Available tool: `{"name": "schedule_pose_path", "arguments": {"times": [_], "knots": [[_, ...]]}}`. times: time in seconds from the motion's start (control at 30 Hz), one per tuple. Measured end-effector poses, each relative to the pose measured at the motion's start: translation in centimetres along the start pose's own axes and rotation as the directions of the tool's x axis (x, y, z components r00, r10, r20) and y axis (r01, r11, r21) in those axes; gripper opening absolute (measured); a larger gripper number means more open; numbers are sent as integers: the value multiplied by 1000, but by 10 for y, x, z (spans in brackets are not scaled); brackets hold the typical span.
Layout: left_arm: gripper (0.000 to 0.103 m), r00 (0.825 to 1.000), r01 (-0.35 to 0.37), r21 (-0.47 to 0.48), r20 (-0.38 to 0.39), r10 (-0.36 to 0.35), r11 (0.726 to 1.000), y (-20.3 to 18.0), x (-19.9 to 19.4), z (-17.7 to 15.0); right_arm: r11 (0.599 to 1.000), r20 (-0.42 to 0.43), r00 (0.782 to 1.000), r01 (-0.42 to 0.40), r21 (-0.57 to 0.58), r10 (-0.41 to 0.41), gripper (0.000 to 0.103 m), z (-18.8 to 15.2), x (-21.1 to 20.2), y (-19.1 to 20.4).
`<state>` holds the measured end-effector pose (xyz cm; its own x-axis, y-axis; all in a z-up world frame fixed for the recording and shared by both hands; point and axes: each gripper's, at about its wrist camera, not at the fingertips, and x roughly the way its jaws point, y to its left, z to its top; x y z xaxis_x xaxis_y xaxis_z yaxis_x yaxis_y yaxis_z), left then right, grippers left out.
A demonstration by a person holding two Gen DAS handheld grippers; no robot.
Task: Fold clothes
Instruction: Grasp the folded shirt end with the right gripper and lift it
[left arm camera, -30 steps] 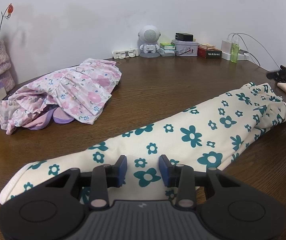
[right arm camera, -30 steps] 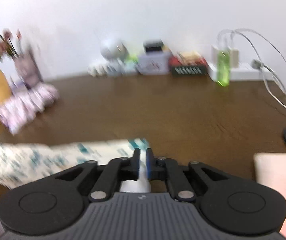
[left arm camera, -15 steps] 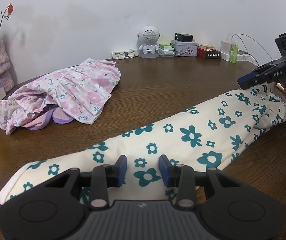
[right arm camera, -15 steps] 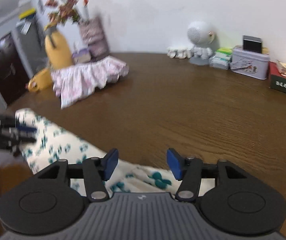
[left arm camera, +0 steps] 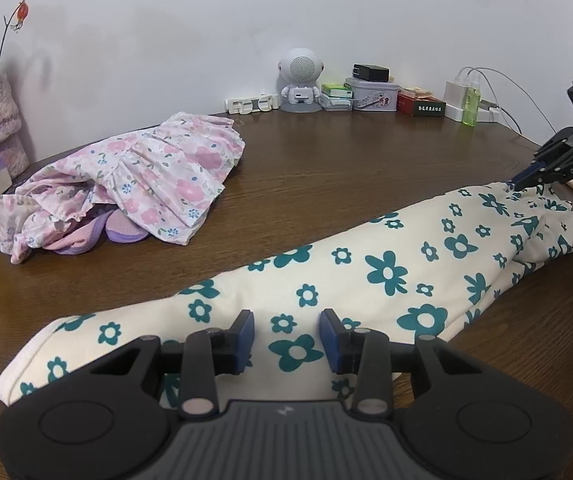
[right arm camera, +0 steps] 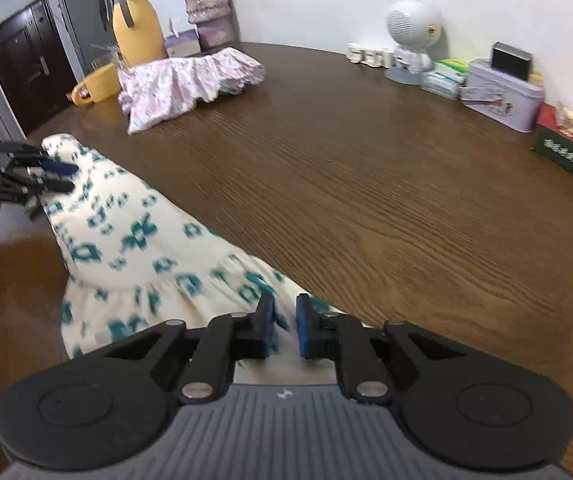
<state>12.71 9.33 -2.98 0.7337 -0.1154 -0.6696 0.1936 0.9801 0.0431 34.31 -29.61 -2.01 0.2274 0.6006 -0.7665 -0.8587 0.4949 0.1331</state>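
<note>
Left tongs [left arm camera: 286, 334], part open, straddle the near end of the cream teal-flowered garment [left arm camera: 366, 276], lying lengthwise on the worktop [left arm camera: 346, 184]; whether they press it cannot be told. Right tongs [right arm camera: 285, 326] have just been closing on its frilled end. Soft, light, limp cloth: best taken at the hems. Farther left, a pink floral garment [left arm camera: 146, 176]; boxes [left arm camera: 420, 103] along the wall, well clear

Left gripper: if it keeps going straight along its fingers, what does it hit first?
The green-flowered garment. The left gripper points down at it, with the cloth showing right between and beyond its open fingers. Probably cloth first, then the table beneath; exact depth is unclear.
</note>
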Motion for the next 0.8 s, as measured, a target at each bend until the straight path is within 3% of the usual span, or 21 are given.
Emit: {"name": "schedule_pose_path", "arguments": {"times": [0.17, 0.33, 0.4, 0.5, 0.63, 0.8], "knots": [[36, 1000, 0, -1, -6, 0, 1000, 0, 0, 1, 998, -29, 997, 66, -24, -66, 6, -14, -16, -8], [36, 999, 15, 27, -45, -13, 1000, 1, 2, 8, 996, 30, 996, 79, -32, -78, 8, -14, -29, 8], [36, 998, 23, 38, -61, -21, 999, 2, 4, 10, 994, 81, 994, 73, -75, -67, 14, -10, -43, 26], [36, 997, 26, 50, -71, -23, 998, 2, 5, 12, 983, 93, 996, 27, -180, -11, 35, -7, -54, 63], [36, 997, 30, 47, -71, -26, 998, 1, 4, 11, 938, 13, 1000, -9, -345, 14, 39, -12, -41, 111], [36, 997, 36, 48, -71, -33, 998, 2, 4, 11, 904, -43, 999, 12, -427, -33, 46, -14, -16, 122]]}}
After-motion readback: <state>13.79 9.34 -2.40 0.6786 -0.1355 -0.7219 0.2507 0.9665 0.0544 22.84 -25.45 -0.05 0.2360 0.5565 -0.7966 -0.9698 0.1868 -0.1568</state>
